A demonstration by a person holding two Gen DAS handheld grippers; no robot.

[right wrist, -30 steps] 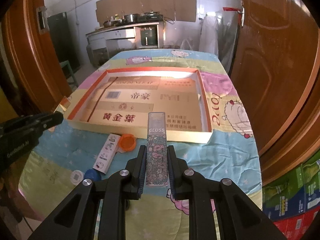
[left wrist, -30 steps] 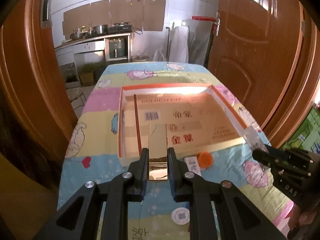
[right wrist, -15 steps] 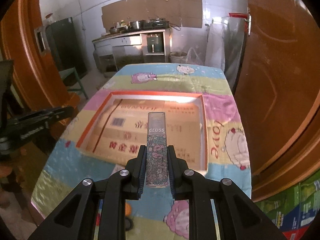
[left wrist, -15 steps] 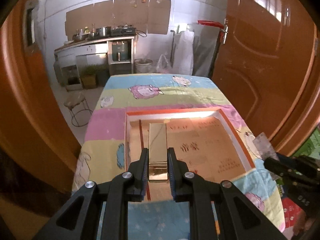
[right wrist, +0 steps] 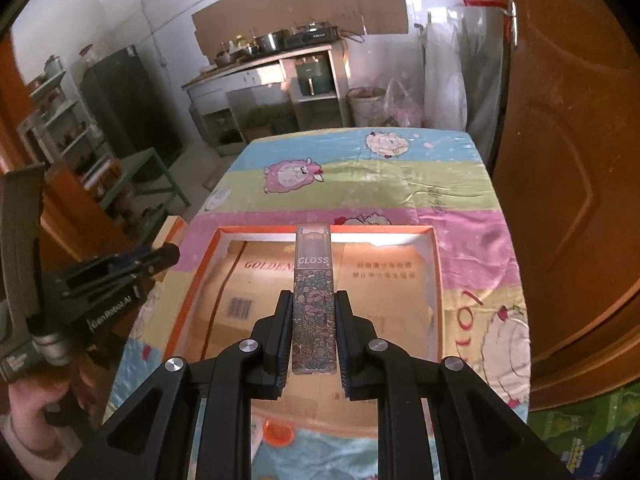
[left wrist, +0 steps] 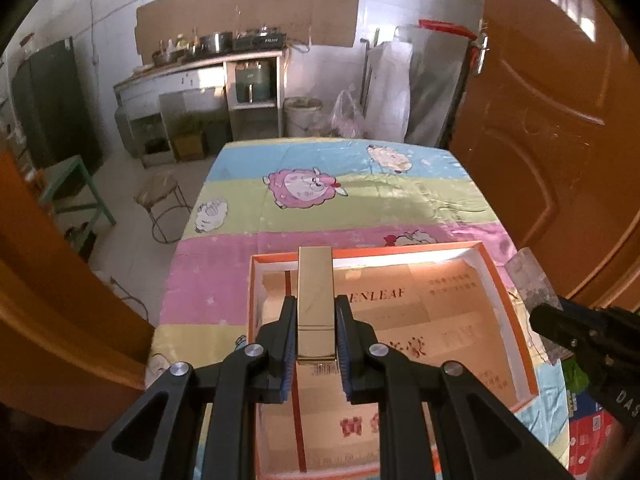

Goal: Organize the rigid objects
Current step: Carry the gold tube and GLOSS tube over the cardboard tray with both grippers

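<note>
My left gripper (left wrist: pixel 315 308) is shut on a shiny gold rectangular case (left wrist: pixel 315 300) and holds it above the left part of an orange-rimmed shallow box (left wrist: pixel 524 336) lined with cardboard. My right gripper (right wrist: pixel 313 304) is shut on a slim floral "GLOSS" box (right wrist: pixel 313 304) and holds it above the same orange-rimmed box (right wrist: pixel 439 280), near its middle. The right gripper also shows at the right edge of the left wrist view (left wrist: pixel 592 340). The left gripper shows at the left of the right wrist view (right wrist: pixel 100 280).
The box lies on a table with a striped sheep-print cloth (left wrist: pixel 360 196). An orange cap (right wrist: pixel 276 432) lies on the cloth in front of the box. A wooden door (left wrist: pixel 560 140) stands to the right, a stool (left wrist: pixel 160 208) to the left, kitchen shelves behind.
Both grippers have risen and moved forward over the box, each still holding its item. The small items at the table's front edge have dropped out of the left wrist view.
</note>
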